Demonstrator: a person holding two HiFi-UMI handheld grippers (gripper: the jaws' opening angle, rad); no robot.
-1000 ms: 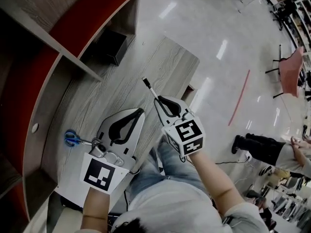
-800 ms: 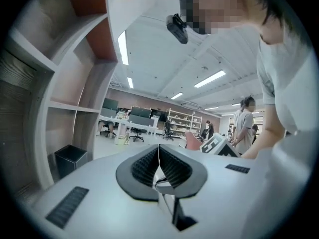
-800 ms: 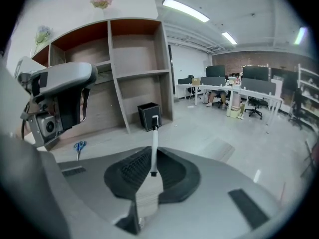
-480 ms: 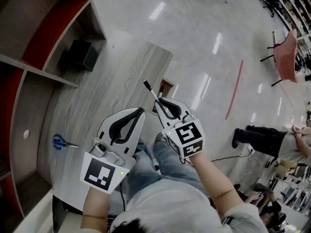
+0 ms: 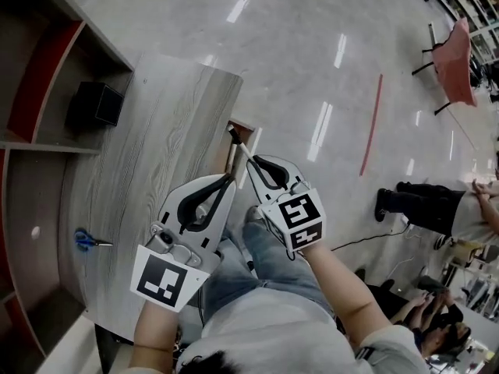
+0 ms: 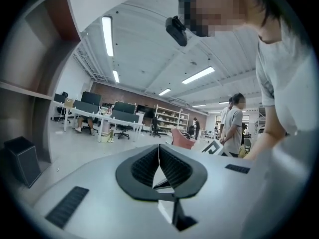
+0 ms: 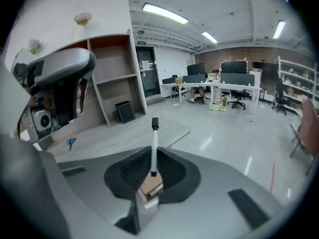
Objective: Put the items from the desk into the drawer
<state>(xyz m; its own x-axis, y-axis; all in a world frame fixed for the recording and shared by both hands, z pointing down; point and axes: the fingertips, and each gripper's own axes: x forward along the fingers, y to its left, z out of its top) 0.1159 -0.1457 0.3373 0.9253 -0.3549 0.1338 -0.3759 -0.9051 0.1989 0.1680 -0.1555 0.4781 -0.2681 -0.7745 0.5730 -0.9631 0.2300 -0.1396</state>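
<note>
My right gripper (image 5: 254,163) is shut on a white pen with a black cap (image 5: 240,143). The pen sticks out forward over the desk's right edge, where a brown drawer opening (image 5: 232,160) shows. In the right gripper view the pen (image 7: 154,143) stands up between the shut jaws of the right gripper (image 7: 153,159). My left gripper (image 5: 229,179) hangs beside it over the grey wood desk (image 5: 148,154), shut with nothing in it; the left gripper (image 6: 159,149) shows its pads pressed together. Blue-handled scissors (image 5: 86,241) lie far left on the desk.
A black box (image 5: 95,104) stands by the red-backed shelf unit (image 5: 31,92) behind the desk. Shiny floor spreads to the right, with a red line (image 5: 370,123), a pink chair (image 5: 454,61) and people (image 5: 425,209) at the right edge.
The view has swung right: desk, scissors and black box slid left in the picture. Both grippers now hang at the desk's right edge by the drawer opening. The pen stays held.
</note>
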